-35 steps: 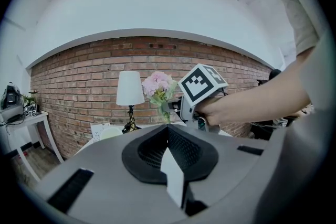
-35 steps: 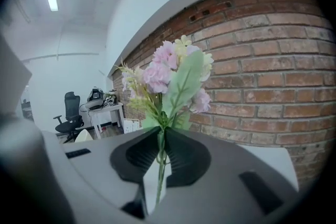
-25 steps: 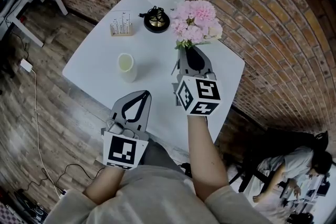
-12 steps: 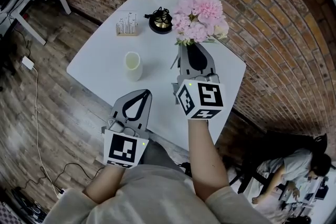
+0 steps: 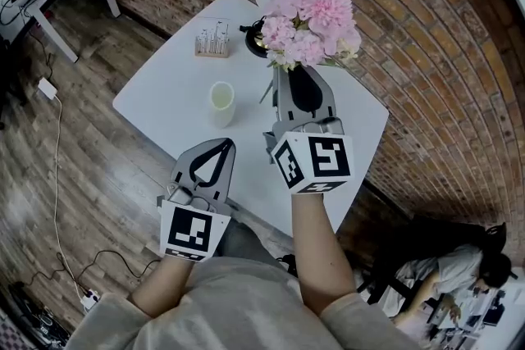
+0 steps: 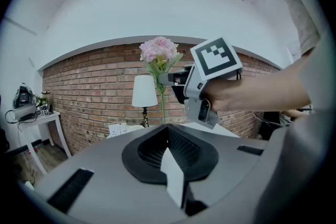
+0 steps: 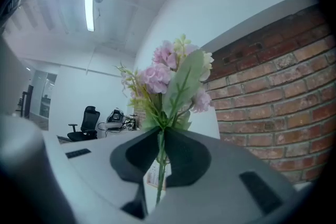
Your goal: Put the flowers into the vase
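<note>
Gripping flowers (image 5: 310, 20) upright, right tool (image 5: 283, 71) level above table (image 5: 172, 86).

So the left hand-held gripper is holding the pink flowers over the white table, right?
No, the right hand-held gripper holds the pink flowers over the white table; the right gripper view shows its jaws shut on them.

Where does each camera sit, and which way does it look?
Head view: on the head, looking down at the table; forearms, left tongs and right tongs show.
Left gripper view: on the left tongs, facing the brick wall; right hand shows.
Right gripper view: on the right tongs, facing the gripped flowers; its jaws show.
Shared: the flowers.
</note>
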